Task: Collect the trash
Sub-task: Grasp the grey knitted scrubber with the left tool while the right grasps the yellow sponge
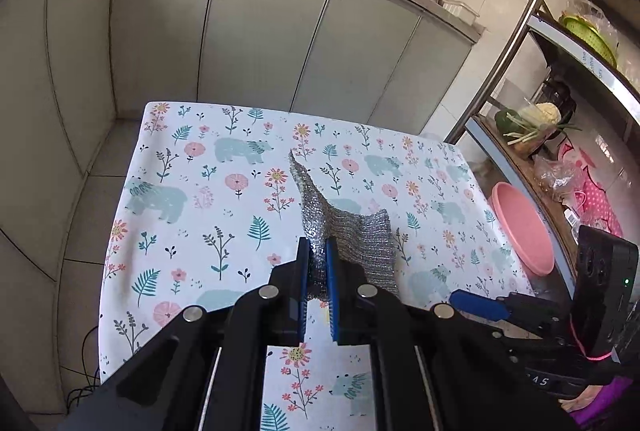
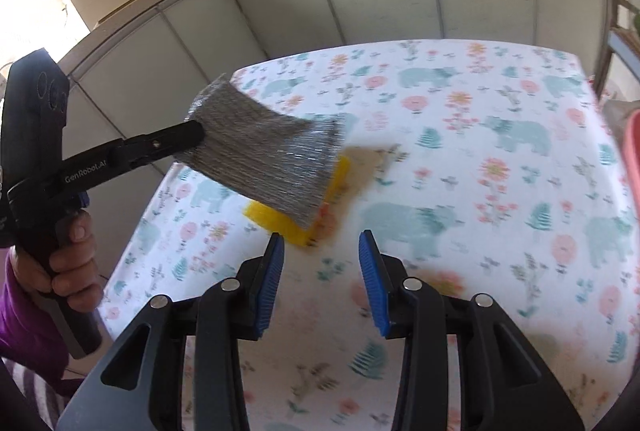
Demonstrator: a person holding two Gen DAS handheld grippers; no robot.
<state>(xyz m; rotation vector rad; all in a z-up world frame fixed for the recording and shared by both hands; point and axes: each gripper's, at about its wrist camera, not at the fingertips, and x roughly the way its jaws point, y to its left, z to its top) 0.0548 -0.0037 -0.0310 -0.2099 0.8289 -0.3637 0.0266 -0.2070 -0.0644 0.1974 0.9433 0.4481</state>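
The left gripper clamps a silver mesh scouring cloth above the table. It half hides a yellow sponge near the edge. The right gripper stands half-open, empty.

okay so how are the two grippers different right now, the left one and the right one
The left gripper is shut on the silver mesh cloth and lifts it clear of the table; the right gripper holds nothing. The left gripper's blue pads pinch together, while the right gripper's stand apart. Both are black with blue pads and point down at the table.
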